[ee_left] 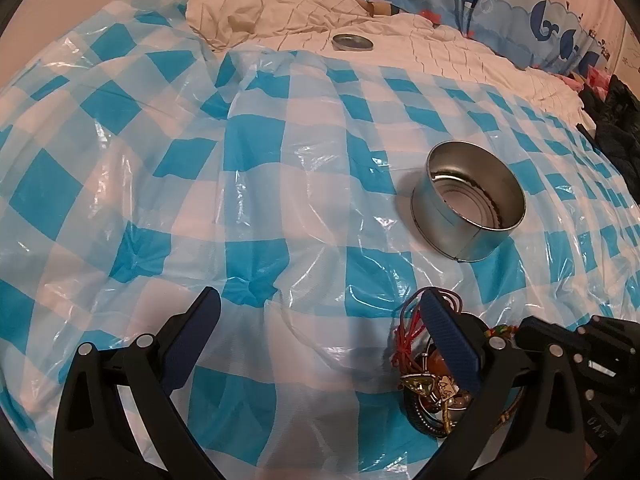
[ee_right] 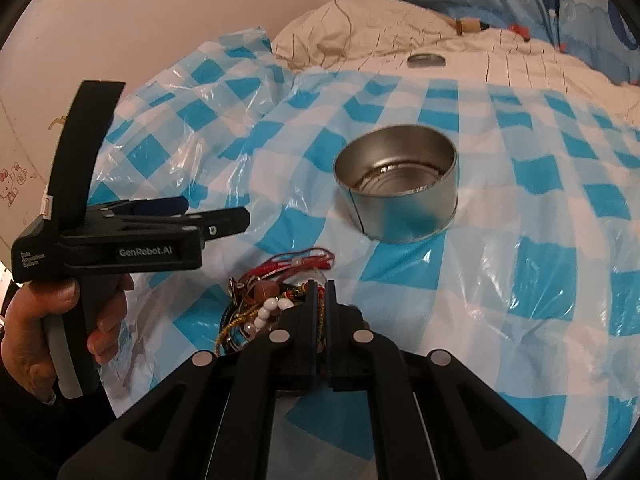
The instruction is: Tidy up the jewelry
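A tangled heap of jewelry [ee_right: 272,300], with red cords, white and brown beads and gold chain, lies on the blue-and-white checked plastic sheet [ee_right: 520,280]. My right gripper [ee_right: 320,292] is shut on a strand of that heap, at its right edge. An empty round metal tin [ee_right: 396,184] stands just beyond the heap. My left gripper [ee_left: 320,320] is open and empty; its right finger [ee_left: 448,340] sits over the heap [ee_left: 424,384]. The tin [ee_left: 468,204] is ahead and to the right of it. The right gripper's body [ee_left: 580,356] shows at the lower right.
A metal lid [ee_left: 352,42] lies on the cream quilt [ee_left: 440,48] beyond the sheet. A blue whale-print pillow [ee_left: 540,12] is at the back right. Dark clothing [ee_left: 616,128] lies at the right edge. The sheet is wrinkled over a soft bed.
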